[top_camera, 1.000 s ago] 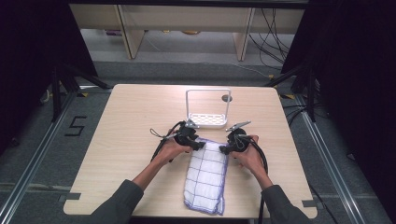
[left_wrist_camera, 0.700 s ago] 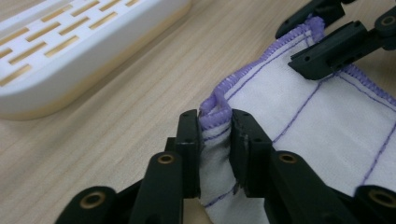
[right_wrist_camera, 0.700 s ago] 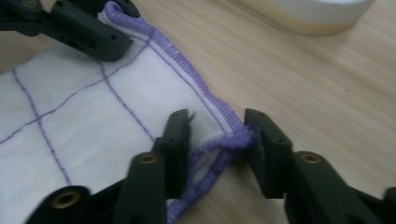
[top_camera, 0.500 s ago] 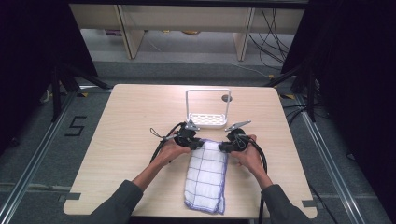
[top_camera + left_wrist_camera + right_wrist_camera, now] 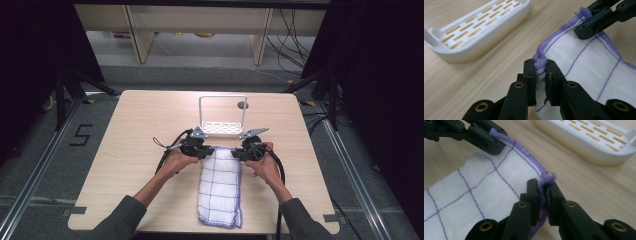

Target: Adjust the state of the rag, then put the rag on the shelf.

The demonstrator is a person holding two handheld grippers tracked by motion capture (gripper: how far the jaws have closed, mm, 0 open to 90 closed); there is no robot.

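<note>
A white cloth (image 5: 220, 187) with a purple grid and purple hem lies lengthwise on the wooden table, near the front edge. My left gripper (image 5: 207, 151) is at its far left corner. Its jaws have just been closing and now pinch the bunched hem (image 5: 541, 65). My right gripper (image 5: 235, 154) is at the far right corner. Its jaws have also just been closing and clamp the purple hem (image 5: 543, 185). The cloth's far edge (image 5: 524, 150) runs between the two grippers, slightly raised off the table. The right gripper (image 5: 586, 25) and the left gripper (image 5: 491, 142) face each other across it.
A white slotted rack (image 5: 222, 129) with an upright wire frame stands just beyond the grippers, close to the cloth's far edge; its base (image 5: 474, 27) lies near my left jaws. Bare table (image 5: 125, 150) spreads to both sides. Cables trail from both grippers.
Both hands have kept their places at the cloth's far corners. The cloth lies where it did a second ago.
</note>
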